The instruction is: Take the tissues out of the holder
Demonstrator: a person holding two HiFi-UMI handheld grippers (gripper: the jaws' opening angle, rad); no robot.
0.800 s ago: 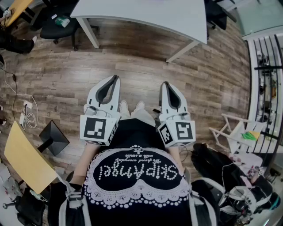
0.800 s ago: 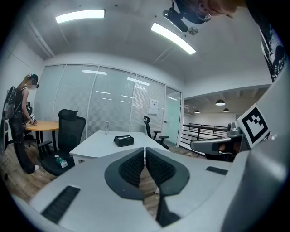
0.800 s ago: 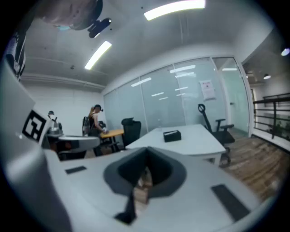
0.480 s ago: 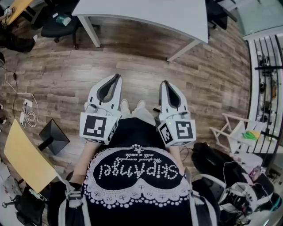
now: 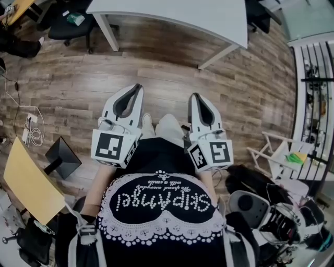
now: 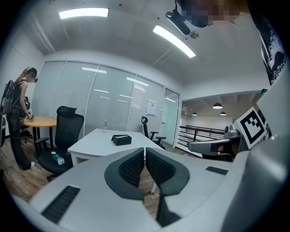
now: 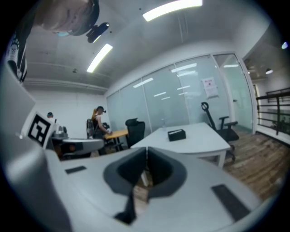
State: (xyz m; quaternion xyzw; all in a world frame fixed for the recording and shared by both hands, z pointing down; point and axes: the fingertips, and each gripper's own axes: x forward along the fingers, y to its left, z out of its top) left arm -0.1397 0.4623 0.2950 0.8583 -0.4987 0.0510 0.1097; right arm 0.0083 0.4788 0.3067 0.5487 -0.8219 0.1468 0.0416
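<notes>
The tissue holder, a small black box [image 6: 121, 139], sits on a white table [image 6: 97, 141] some way ahead; the right gripper view also shows the holder [image 7: 176, 134] on that table [image 7: 199, 140]. In the head view only the table's near part [image 5: 172, 15] shows and the holder is out of frame. My left gripper [image 5: 138, 88] and right gripper [image 5: 193, 98] are held side by side over the wooden floor, well short of the table. On both, the jaws are closed together with nothing between them, as the left gripper [image 6: 145, 152] and right gripper [image 7: 146, 152] show in their own views.
A black office chair [image 5: 68, 28] stands left of the table. A light wooden board [image 5: 28, 182], a black stand [image 5: 62, 159] and floor cables [image 5: 31, 133] lie at my left. A white rack [image 5: 282, 156] and bags are at my right. Another person [image 6: 18, 118] stands at a far desk.
The table's edge sits slightly lower in the head view and my right leg has stepped forward. Both grippers stay shut and side by side.
</notes>
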